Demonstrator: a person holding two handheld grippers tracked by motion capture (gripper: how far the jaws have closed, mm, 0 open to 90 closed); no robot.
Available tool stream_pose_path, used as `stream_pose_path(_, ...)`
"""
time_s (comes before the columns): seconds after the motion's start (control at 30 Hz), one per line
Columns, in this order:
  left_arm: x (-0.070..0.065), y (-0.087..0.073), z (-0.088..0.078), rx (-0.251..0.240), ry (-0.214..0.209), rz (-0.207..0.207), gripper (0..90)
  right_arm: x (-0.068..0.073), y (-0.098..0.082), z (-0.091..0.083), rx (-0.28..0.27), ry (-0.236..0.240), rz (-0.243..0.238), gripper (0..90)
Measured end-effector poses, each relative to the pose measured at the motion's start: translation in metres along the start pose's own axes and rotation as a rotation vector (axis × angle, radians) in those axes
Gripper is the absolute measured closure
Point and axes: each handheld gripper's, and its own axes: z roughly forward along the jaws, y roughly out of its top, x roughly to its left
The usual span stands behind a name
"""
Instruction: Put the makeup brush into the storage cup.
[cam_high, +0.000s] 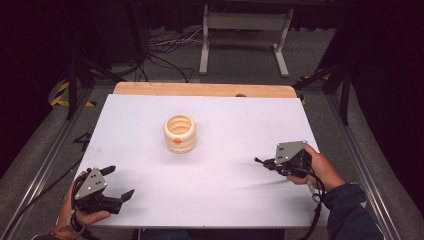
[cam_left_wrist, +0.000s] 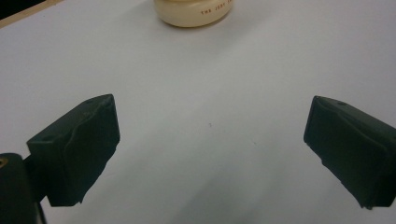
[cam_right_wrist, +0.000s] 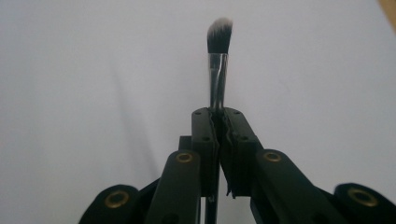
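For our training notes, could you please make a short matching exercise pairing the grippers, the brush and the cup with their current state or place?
Things:
1. left gripper
2. right gripper
3. brush
4. cup

States or places:
A. stands upright near the middle of the table
B. jaws wide apart, nothing between them
C. jaws shut on a thin handle
D. sticks out beyond the jaw tips, bristles dark with pale ends

Pairs: 1-B, 2-C, 3-D, 4-A

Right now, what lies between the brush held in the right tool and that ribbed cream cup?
Nothing: in the high view, bare white tabletop separates the black makeup brush from the ribbed cream cup.
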Motion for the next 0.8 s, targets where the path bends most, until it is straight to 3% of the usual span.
stream_pose_path(0.17,0.0,0.0,0.0,0.002,0.0,0.0,4.3,-0.004,-0.01,-0.016,-0.159,-0.073,0.106,85.0)
stream_pose_path(0.3,0.0,0.0,0.0,0.004,0.004,-0.002,4.5,-0.005,-0.017,-0.023,-0.26,-0.098,0.198,85.0)
stream_pose_path(0.43,0.001,0.0,-0.001,-0.007,0.007,-0.01,4.5,-0.005,-0.021,-0.026,-0.324,-0.119,0.263,85.0)
stream_pose_path(0.8,0.001,0.0,-0.001,-0.007,0.008,-0.01,4.4,-0.004,-0.024,-0.027,-0.447,-0.171,0.354,85.0)
